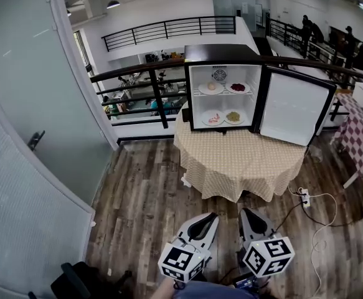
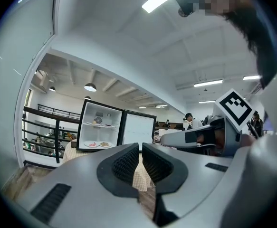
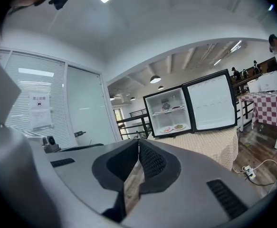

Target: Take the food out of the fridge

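- The mini fridge [image 1: 223,53] stands at the back of a round surface [image 1: 240,161] covered with a beige checked cloth. Its door [image 1: 296,108] is swung wide open to the right, so the white inside faces the person.
- The food sits inside on four plates. On the upper shelf are a plate with a pale item [image 1: 211,88] and a plate with dark red food [image 1: 238,88]. On the lower level are a plate with pinkish food [image 1: 213,118] and a plate with greenish-brown food [image 1: 233,116].
- The left claw [image 2: 139,148] is held level, low and well short of the surface. Its jaws are parted by a narrow slit with nothing between them.
- The right claw [image 3: 138,144] is just beside the left, tipped slightly down. It is clenched tip to tip and empty.
- A stretch of wooden plank floor [image 1: 144,204] and the hanging front of the cloth lie between the claws and the fridge.
- A white power strip [image 1: 304,197] with a trailing cable lies on the floor to the right of the surface.
- A table with a red checked cloth [image 1: 358,136] stands further right.
- A dark railing [image 1: 144,73] runs behind the fridge, and a frosted glass door [image 1: 32,104] fills the left side.
- People [image 1: 306,27] stand far off at the upper right.
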`<control>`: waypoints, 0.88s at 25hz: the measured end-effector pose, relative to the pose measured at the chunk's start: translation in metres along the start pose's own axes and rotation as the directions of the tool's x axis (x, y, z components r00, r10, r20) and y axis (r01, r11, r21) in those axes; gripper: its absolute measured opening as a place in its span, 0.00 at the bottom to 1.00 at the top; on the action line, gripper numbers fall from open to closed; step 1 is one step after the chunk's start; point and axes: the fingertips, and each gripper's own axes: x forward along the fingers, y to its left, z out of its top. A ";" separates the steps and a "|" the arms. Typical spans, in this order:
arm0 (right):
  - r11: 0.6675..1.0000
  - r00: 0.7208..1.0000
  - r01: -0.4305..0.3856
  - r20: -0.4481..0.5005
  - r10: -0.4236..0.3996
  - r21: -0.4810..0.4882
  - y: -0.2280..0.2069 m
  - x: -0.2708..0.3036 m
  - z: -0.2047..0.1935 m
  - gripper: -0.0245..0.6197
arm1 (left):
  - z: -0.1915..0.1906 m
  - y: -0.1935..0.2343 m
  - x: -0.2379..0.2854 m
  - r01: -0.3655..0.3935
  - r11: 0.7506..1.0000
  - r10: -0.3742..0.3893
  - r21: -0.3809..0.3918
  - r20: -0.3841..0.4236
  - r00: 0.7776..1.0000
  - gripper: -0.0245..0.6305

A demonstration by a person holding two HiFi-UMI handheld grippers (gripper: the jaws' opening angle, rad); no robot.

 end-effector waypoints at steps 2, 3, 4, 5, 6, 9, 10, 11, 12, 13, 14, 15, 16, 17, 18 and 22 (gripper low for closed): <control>1.000 1.000 0.001 0.004 -0.001 0.016 0.002 0.014 0.003 0.07 | 0.002 0.016 0.005 0.000 1.000 0.000 0.000 0.002 1.000 0.09; 1.000 1.000 0.002 0.006 -0.002 0.024 0.003 0.021 0.004 0.07 | 0.004 0.023 0.007 0.002 1.000 -0.002 0.002 0.003 1.000 0.09; 1.000 1.000 0.005 0.009 -0.005 0.031 0.005 0.028 0.005 0.07 | 0.005 0.031 0.009 0.005 1.000 -0.005 0.004 0.003 1.000 0.09; 0.999 1.000 0.007 0.012 -0.008 0.036 0.006 0.036 0.006 0.07 | 0.007 0.039 0.012 0.009 1.000 -0.009 0.006 0.003 1.000 0.09; 0.999 1.000 0.009 0.014 -0.009 0.038 0.007 0.044 0.007 0.07 | 0.009 0.047 0.015 0.013 1.000 -0.013 0.008 0.003 1.000 0.09; 0.999 1.000 0.013 0.016 -0.013 0.038 0.010 0.068 0.008 0.07 | 0.013 0.070 0.023 0.031 0.999 -0.031 0.014 0.002 1.000 0.09; 0.999 1.000 0.016 0.017 -0.017 0.039 0.011 0.076 0.009 0.07 | 0.014 0.077 0.027 0.039 0.999 -0.039 0.018 0.000 0.999 0.09; 0.999 1.000 0.020 0.018 -0.021 0.041 0.012 0.083 0.010 0.07 | 0.014 0.083 0.030 0.048 0.999 -0.048 0.022 -0.003 0.999 0.09; 0.999 1.000 0.024 0.019 -0.025 0.044 0.012 0.091 0.010 0.07 | 0.015 0.089 0.034 0.057 0.998 -0.057 0.026 -0.005 0.998 0.09; 0.998 0.999 0.029 0.020 -0.030 0.047 0.011 0.098 0.010 0.07 | 0.015 0.096 0.038 0.065 0.997 -0.065 0.031 -0.007 0.998 0.09; 0.998 0.999 0.036 0.022 -0.037 0.050 0.010 0.105 0.011 0.07 | 0.014 0.102 0.042 0.071 0.997 -0.070 0.036 -0.009 0.997 0.09; 0.998 0.999 0.041 0.024 -0.042 0.051 0.009 0.112 0.012 0.07 | 0.014 0.109 0.045 0.073 0.997 -0.072 0.040 -0.011 0.997 0.09; 0.998 0.999 0.045 0.025 -0.046 0.052 0.010 0.118 0.012 0.07 | 0.014 0.117 0.046 0.072 0.997 -0.071 0.041 -0.012 0.997 0.09; 0.997 0.998 0.050 0.025 -0.051 0.052 0.011 0.123 0.013 0.07 | 0.014 0.125 0.047 0.070 0.997 -0.070 0.039 -0.012 0.997 0.09; 0.997 0.998 0.058 0.023 -0.059 0.052 0.013 0.127 0.014 0.07 | 0.015 0.132 0.047 0.069 0.997 -0.069 0.032 -0.010 0.998 0.09; 0.995 0.996 0.093 0.000 -0.093 0.042 0.017 0.136 0.013 0.07 | 0.014 0.154 0.047 0.071 0.997 -0.071 -0.015 -0.003 0.997 0.09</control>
